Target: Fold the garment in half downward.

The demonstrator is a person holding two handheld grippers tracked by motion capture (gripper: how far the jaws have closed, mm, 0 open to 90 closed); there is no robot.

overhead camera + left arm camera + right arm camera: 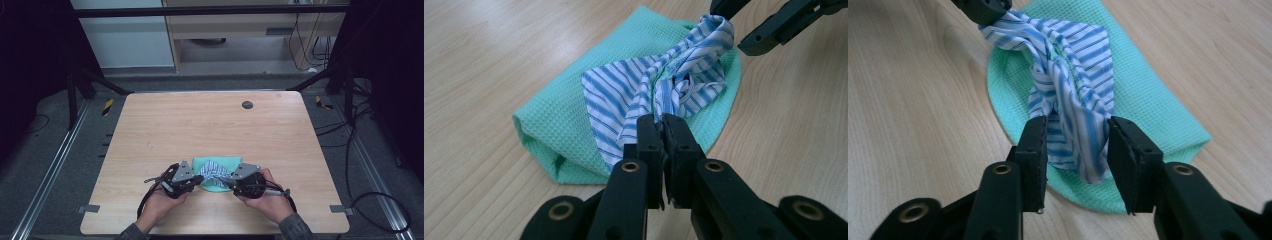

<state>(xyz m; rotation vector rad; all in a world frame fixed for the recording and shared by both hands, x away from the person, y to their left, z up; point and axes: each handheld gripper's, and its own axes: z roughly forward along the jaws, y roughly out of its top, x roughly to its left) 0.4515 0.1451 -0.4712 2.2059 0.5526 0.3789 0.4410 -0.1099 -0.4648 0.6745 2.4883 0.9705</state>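
— Holding the striped cloth (644, 95) tight in my left tongs (663, 125); they are squeezed on its edge. My right tongs (1075, 137) are let go: the jaws stand apart with the cloth between them, and the pads do not press it.

— Where is the cloth?

— On top of the green cloth (227, 163), at the 6 o'clock side of the table (210, 125), between my two hands.

— What could go wrong?

— I think that if I pull with the left tongs alone, the striped cloth could bunch up more or slide off. It could also drag the green cloth along, since one lies on the other. And if my right tongs close now, they might grab a thick fold and not one edge.

— Anything else around?

— A small dark dot (247, 104) sits at 12 o'clock, well apart. I see nothing in the way there. My two tongs are near each other, so they could bump.
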